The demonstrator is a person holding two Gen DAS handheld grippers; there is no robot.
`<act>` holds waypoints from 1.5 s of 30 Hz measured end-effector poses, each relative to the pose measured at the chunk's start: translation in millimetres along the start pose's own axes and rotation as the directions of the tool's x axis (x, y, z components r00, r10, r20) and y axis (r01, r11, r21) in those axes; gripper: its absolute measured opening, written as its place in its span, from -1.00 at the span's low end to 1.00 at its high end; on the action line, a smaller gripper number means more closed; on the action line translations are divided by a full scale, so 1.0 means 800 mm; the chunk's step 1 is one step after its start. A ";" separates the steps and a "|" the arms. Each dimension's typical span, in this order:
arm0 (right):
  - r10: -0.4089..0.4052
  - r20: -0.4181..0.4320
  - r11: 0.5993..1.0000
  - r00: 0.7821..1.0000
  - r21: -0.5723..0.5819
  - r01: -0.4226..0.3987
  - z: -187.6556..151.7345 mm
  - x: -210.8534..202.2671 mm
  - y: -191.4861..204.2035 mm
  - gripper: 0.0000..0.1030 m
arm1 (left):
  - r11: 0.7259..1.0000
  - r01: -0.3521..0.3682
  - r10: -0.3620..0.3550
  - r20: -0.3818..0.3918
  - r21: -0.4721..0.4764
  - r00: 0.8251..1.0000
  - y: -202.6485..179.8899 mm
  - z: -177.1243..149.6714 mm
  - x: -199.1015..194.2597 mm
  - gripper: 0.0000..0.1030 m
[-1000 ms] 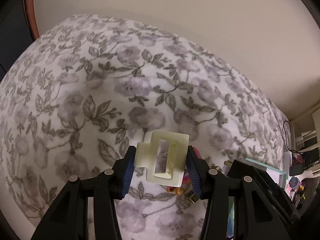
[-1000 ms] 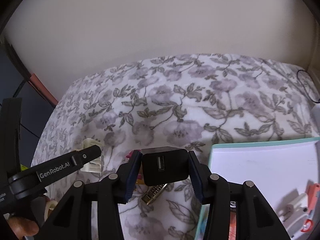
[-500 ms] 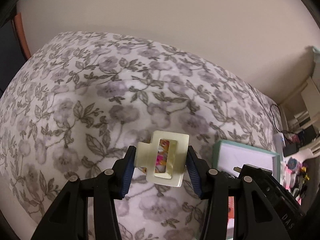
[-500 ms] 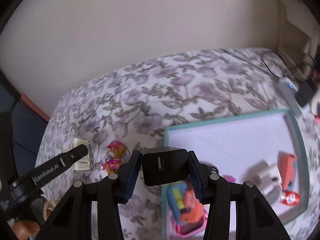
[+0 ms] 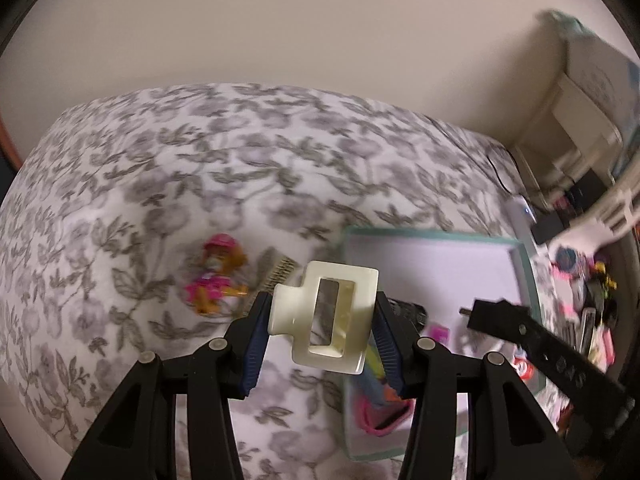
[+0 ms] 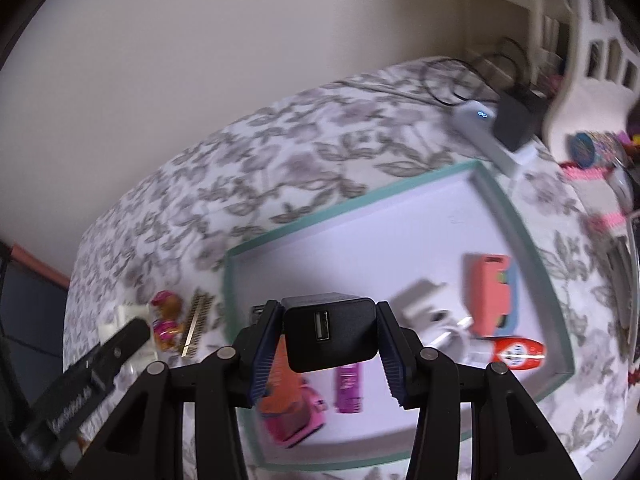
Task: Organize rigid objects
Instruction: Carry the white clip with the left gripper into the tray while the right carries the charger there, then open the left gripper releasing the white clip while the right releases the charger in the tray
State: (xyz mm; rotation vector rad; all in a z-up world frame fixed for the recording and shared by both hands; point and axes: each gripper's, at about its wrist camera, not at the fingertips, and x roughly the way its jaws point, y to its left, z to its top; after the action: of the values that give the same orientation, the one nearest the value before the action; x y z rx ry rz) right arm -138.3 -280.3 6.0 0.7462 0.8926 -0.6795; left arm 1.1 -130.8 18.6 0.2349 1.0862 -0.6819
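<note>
A: Left gripper (image 5: 323,326), fingers (image 5: 256,344) state?
B: Clenched on a cream plastic claw hair clip with a rectangular cut-out (image 5: 326,320). Blue ribbed pads press both its sides and it's held clear of the bed.
A: Right gripper (image 6: 329,330)?
B: Fingers (image 6: 390,352) grasping a black square USB wall charger (image 6: 330,330), port facing the camera, pads on both sides, also held up in the air.
A: What's under them?
B: A bed with a grey floral bedspread (image 5: 168,168). On it sits a shallow rectangular tray, teal rim, pale lilac floor (image 6: 486,184). In the right wrist view the charger hangs over the tray's near-left part; in the left wrist view the clip is just at the tray's left edge.
A: Tray contents?
B: A coral-orange boxy item (image 6: 490,292), a white plug adapter (image 6: 424,310), a small red oval item with a white label (image 6: 518,352), a purple tube (image 6: 350,388), and a pink-and-orange item (image 6: 290,412) at the near-left corner. All blurred, so no finer detail.
A: Outside the tray?
B: Left of it on the bedspread: a small toy figure in pink and orange (image 5: 216,280), and just beside it a gold-toothed comb-like strip (image 5: 280,270).
A: Farther out?
B: A plain beige wall (image 5: 280,32) behind the bed, and a grey device with a blue light (image 6: 478,118) past the tray's far right corner.
</note>
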 end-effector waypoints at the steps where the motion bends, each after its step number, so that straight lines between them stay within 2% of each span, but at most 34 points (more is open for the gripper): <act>1: -0.004 -0.002 1.000 1.000 0.014 0.004 0.002 0.002 -0.008 -0.03 | 1.000 0.010 -0.010 -0.007 0.015 1.000 -0.009 -0.002 0.002 -0.01; 11: -0.078 0.018 0.990 0.997 0.119 0.076 0.016 0.007 -0.073 -0.03 | 0.987 0.054 -0.047 -0.050 0.151 0.998 -0.088 -0.022 0.032 -0.01; 19: -0.127 0.038 0.984 0.991 0.127 0.122 0.022 0.005 -0.093 -0.03 | 0.973 0.081 -0.066 -0.076 0.214 0.995 -0.126 -0.032 0.053 -0.01; 45: -0.151 0.023 0.984 0.988 0.097 0.148 0.018 0.018 -0.091 -0.03 | 0.958 0.074 -0.036 -0.141 0.276 0.989 -0.144 -0.049 0.082 0.00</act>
State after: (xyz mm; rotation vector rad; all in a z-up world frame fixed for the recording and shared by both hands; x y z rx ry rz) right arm -182.1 -335.9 -20.9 0.7567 0.8990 -0.8696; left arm -79.7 -226.7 -40.2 0.5029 1.1259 -0.8815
